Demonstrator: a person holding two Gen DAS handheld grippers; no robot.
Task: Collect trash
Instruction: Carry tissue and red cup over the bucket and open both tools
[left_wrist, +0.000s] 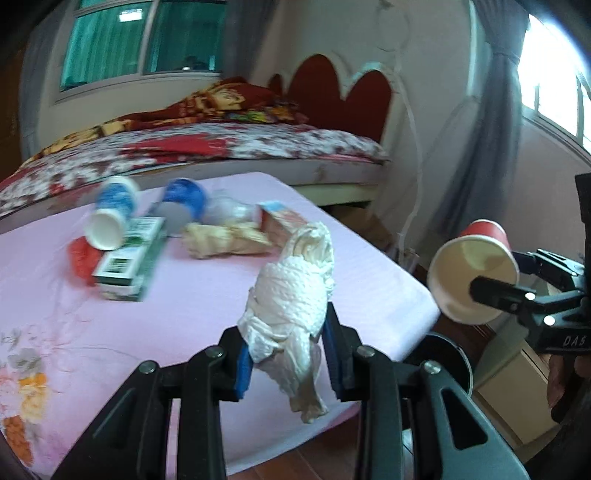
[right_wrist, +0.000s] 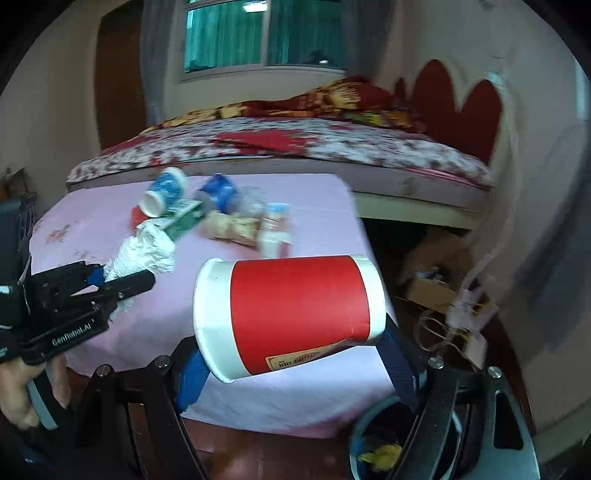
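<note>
The left hand-held gripper (left_wrist: 288, 354) is clenched on a crumpled white tissue (left_wrist: 295, 291), which is soft and very light, so a pinch across its middle is enough. The right hand-held gripper (right_wrist: 295, 354) grasps a red paper cup (right_wrist: 291, 314) by its two ends, lying sideways (it probably crushes easily). Both are above the near edge of the table (right_wrist: 110, 325), and a bin (right_wrist: 376, 450) stands below.

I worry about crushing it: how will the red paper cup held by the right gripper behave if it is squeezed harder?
The red paper cup looks thin-walled and empty, so probably light and easily dented. The right gripper holds it sideways, end to end, likely its stiffer direction. Set down on its round side, it would probably roll.
</note>
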